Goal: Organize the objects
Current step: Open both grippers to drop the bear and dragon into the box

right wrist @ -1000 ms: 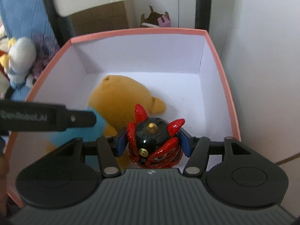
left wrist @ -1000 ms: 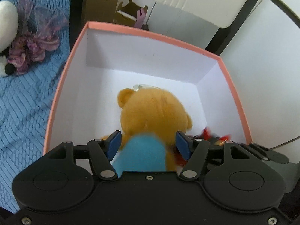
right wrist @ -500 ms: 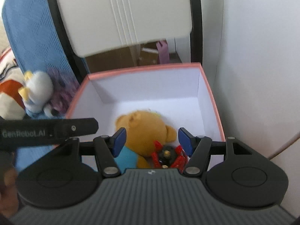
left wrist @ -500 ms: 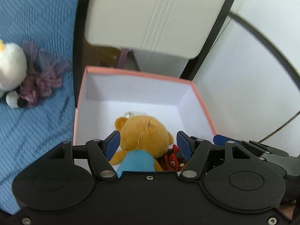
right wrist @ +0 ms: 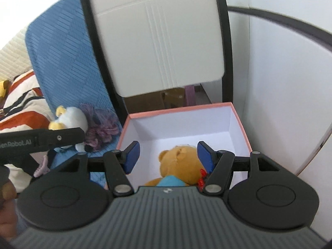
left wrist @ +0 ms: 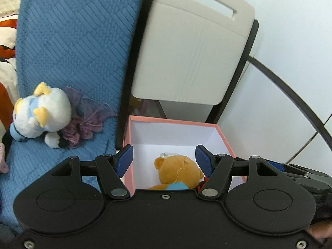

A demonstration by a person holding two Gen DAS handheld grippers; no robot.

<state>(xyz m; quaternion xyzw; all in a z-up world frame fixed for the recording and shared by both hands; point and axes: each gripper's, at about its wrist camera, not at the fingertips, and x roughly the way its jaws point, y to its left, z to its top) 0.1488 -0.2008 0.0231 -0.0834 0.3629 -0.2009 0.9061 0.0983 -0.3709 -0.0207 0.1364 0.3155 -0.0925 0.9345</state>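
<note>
Broadly, the pink box [left wrist: 225, 140] sits straight ahead of both sets of jaws and below them, on a chair beside the blue cushion [left wrist: 72, 41]. Both the left gripper [left wrist: 164, 159] and the right gripper [right wrist: 168, 155] have their jaws spread wide with nothing between the pads, each held above the near rim of the box.

Inside the box, framed between the jaws in both views, lies the orange teddy bear [right wrist: 179, 166] in its blue top, and a red toy [right wrist: 202, 177] peeks out at the bear's side, just under the right-hand pad of each gripper; most of it is hidden by the gripper bodies.

Out past the left-hand jaw of each gripper, the white plush [left wrist: 40, 113] with its purple tulle [left wrist: 87, 120] lies on the cushion, apparently unsorted.

The risks I would judge from here: reaching leftward for that plush, a low-carried gripper could clip the box rim and shove or tip it off the seat. The tulle is loose and could snag on a pad, so the plush might be grabbed by fabric alone and drop short of the box.
</note>
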